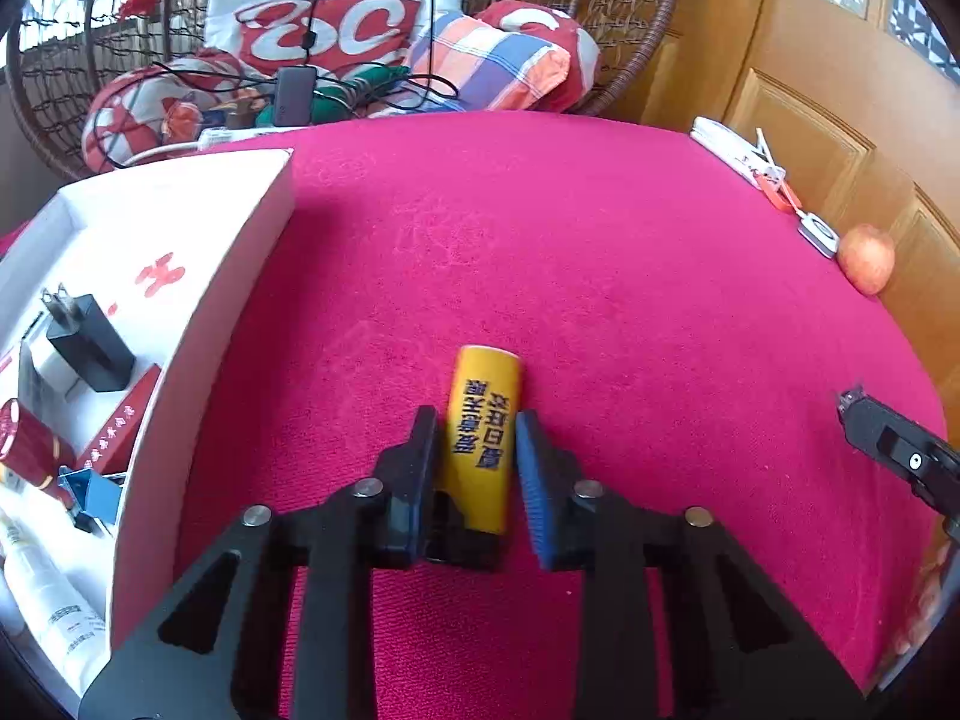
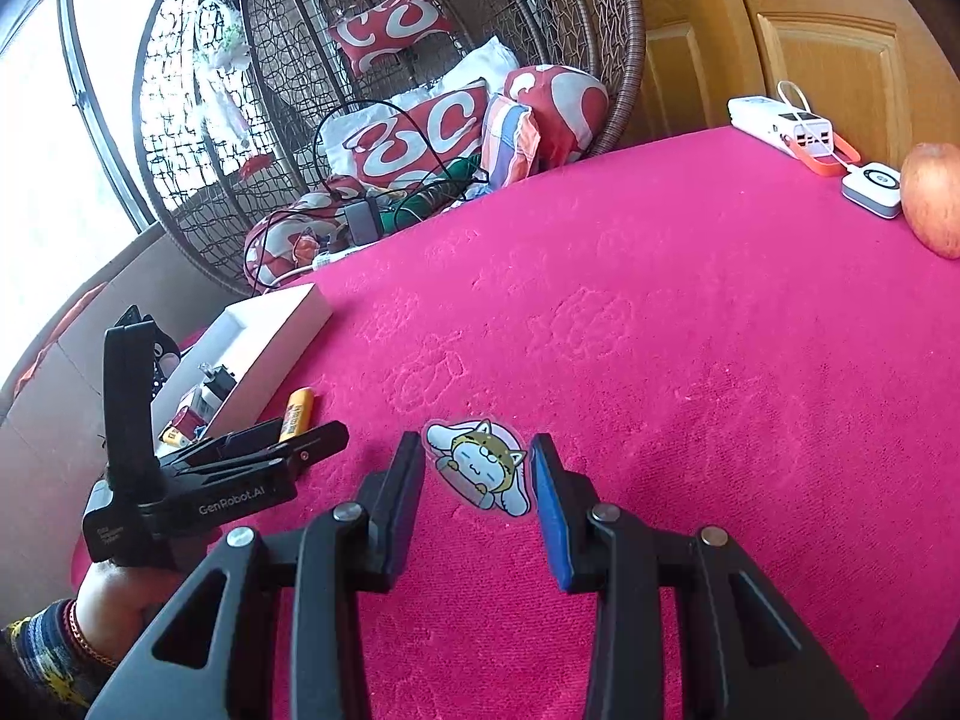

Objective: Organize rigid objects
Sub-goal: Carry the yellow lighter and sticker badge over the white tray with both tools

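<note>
A yellow tube (image 1: 483, 438) with blue print lies on the magenta cloth (image 1: 540, 240). My left gripper (image 1: 474, 426) is shut on the near half of the tube, one pad on each side. The right wrist view shows the same tube (image 2: 298, 411) beside the white box (image 2: 282, 324). My right gripper (image 2: 477, 450) is shut on a flat cartoon-cat badge (image 2: 480, 465), whose edges meet both pads. The white box (image 1: 180, 276) at the left holds a black plug (image 1: 90, 342), a red can (image 1: 27, 444), a blue clip (image 1: 90, 489) and a white tube (image 1: 48, 600).
An apple (image 2: 933, 204), a small white device (image 2: 873, 186) and a white power strip (image 2: 780, 120) with an orange cable sit at the far right edge. Beyond the table stands a wicker chair (image 2: 570, 30) full of cushions and cables. A hand (image 2: 114, 600) holds the left gripper.
</note>
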Available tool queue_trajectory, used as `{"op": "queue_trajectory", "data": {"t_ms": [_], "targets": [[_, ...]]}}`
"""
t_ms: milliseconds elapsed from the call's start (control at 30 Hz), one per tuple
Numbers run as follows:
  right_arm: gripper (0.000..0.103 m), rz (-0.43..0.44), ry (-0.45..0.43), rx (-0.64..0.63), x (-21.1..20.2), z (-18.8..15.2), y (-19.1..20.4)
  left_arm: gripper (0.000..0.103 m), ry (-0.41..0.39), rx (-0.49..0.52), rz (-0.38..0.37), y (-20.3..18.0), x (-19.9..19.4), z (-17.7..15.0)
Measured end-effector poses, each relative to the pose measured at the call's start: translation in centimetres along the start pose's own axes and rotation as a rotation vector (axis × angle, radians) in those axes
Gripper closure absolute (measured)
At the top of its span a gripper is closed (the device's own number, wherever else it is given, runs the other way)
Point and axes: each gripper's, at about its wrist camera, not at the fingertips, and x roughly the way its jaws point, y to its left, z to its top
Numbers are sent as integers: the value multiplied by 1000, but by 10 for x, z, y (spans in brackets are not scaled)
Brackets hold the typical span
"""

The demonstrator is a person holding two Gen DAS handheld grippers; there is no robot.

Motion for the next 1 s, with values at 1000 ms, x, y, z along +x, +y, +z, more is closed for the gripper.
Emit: {"op": "queue_trajectory", "data": {"t_ms": [1000], "targets": [[67, 44, -160, -226, -32, 53, 103, 80, -364, 15, -36, 43, -138, 18]]}}
